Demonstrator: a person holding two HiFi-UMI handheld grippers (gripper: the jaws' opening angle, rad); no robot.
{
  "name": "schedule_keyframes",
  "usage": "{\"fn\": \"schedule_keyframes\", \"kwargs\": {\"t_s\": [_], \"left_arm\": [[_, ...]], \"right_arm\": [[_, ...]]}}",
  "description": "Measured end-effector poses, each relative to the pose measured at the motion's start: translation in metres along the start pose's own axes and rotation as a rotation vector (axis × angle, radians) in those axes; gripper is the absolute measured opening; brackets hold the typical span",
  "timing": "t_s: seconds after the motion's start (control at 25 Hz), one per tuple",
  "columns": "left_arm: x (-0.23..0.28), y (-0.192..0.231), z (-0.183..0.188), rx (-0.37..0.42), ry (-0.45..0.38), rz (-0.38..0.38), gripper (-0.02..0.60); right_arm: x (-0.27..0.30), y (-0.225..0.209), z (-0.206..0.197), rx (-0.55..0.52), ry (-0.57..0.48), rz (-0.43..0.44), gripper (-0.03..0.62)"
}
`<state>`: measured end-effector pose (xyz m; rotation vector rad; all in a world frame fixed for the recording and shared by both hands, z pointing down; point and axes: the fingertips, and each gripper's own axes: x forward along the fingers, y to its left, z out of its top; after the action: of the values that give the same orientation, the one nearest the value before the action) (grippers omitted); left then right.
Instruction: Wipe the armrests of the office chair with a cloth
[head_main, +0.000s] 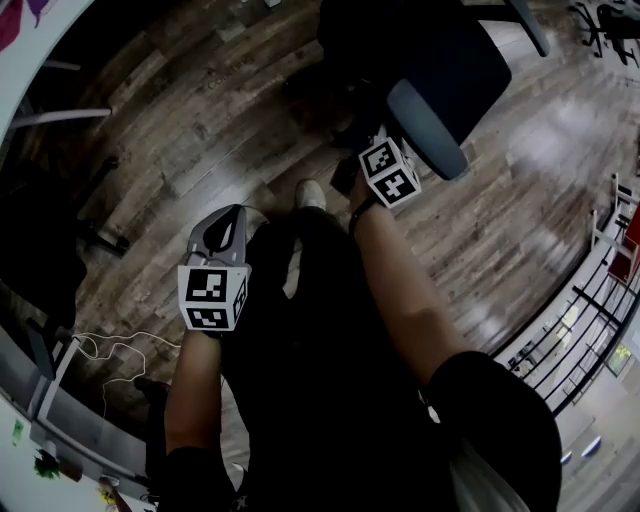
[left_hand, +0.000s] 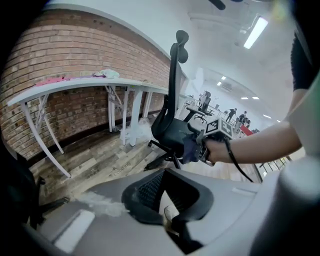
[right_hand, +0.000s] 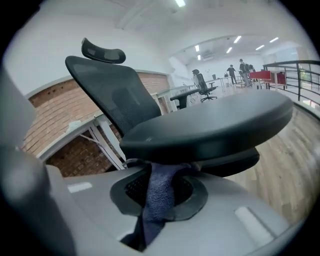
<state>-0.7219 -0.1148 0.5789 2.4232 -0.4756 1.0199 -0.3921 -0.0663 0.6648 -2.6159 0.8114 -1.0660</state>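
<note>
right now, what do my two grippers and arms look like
Both grippers are smooth grey shells with dark mesh-lined openings at the jaws: left gripper, right gripper. Each carries a white cube of black square markers. A black strap loops the right wrist. The arms are bare below short dark sleeves.

We see the cloth (right_hand: 159, 200) as dark blue fabric with a nubbly, towel-like weave, matt and soft. The armrest (right_hand: 210, 125) pad above it is smooth matt black; plastic or foam, we cannot tell. The chair back (right_hand: 112, 95) is fine black mesh. The left tool (left_hand: 167, 199) and the right tool (right_hand: 162, 182) have smooth matt grey plastic shells with textured black inner faces. The floor (head_main: 200, 120) is glossy wood planking, and the wall (left_hand: 60, 55) is rough brick.
</note>
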Motion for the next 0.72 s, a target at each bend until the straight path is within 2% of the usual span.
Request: {"fn": "schedule_keyframes", "kwargs": {"t_s": [0.16,0.32,0.52,0.64,0.72], "left_arm": [[-0.022,-0.023,0.019,0.050,0.001,-0.047,0.006],[-0.044,-0.030,0.038,0.068,-0.002,-0.081,0.006],[-0.060,-0.021,0.067,0.058,-0.057,-0.070,0.006],[-0.060,-0.014,0.083,0.033,-0.088,-0.073,0.006],[-0.058,-0.023,0.090,0.038,-0.100,-0.082,0.006]], "right_arm": [[-0.032,-0.018,0.003,-0.022,0.049,-0.077,0.049],[-0.071,-0.013,0.003,-0.106,0.104,-0.071,0.049],[-0.120,0.015,0.016,-0.330,0.120,0.067,0.049],[-0.146,0.044,0.033,-0.481,0.090,0.163,0.049],[-0.167,0.054,0.050,-0.553,0.052,0.219,0.049]]}}
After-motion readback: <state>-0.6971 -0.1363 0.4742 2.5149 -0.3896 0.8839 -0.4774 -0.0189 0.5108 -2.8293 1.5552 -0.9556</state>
